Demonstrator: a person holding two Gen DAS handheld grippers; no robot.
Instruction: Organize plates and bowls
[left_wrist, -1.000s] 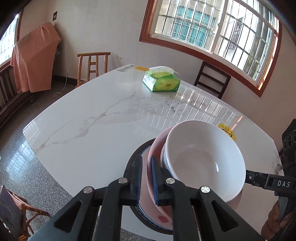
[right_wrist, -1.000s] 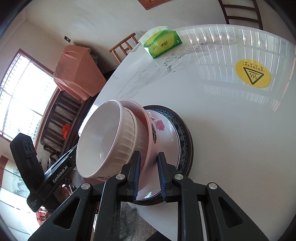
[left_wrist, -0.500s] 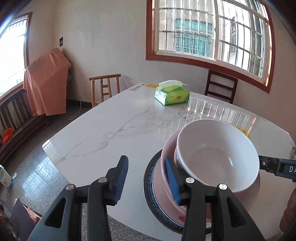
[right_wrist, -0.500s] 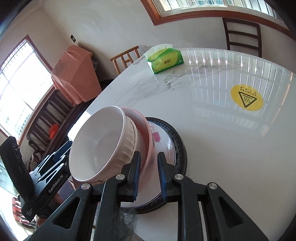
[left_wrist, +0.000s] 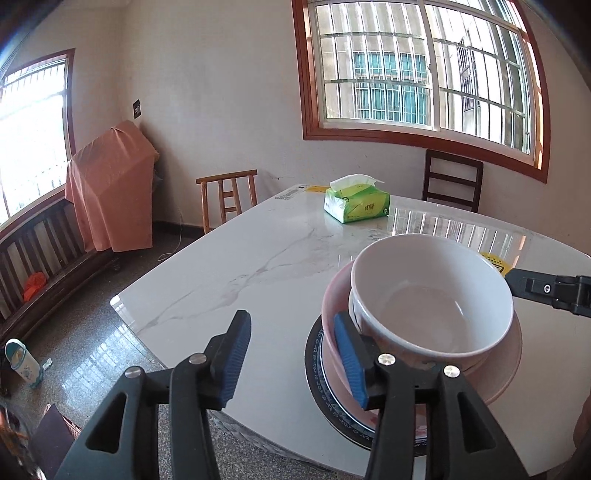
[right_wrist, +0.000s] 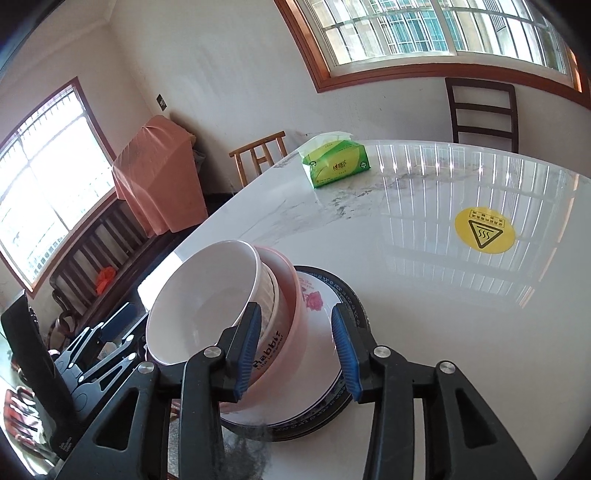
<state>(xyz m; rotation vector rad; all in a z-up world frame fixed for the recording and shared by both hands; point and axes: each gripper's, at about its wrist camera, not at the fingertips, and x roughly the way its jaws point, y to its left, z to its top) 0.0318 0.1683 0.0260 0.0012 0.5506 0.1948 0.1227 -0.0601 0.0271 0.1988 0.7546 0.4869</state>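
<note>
A white bowl sits nested in a pink bowl on a flower-painted plate with a dark blue rim, near the front edge of the marble table. My left gripper is opening at the stack's left side. Only bare table top lies between its pads, and its right finger stands against the pink bowl's outside. In the right wrist view my right gripper is opening too. The pink bowl's wall stands between its pads, which do not press on it. The white bowl and plate lie just beyond.
A green tissue pack lies at the table's far side. A yellow warning sticker is stuck to the top right of the stack. A light wooden chair and a dark chair stand behind the table.
Both grippers were shut on the pink bowl's rim. The left one opened first and slid off to the left. The right one has just opened. Both views have tilted up.
</note>
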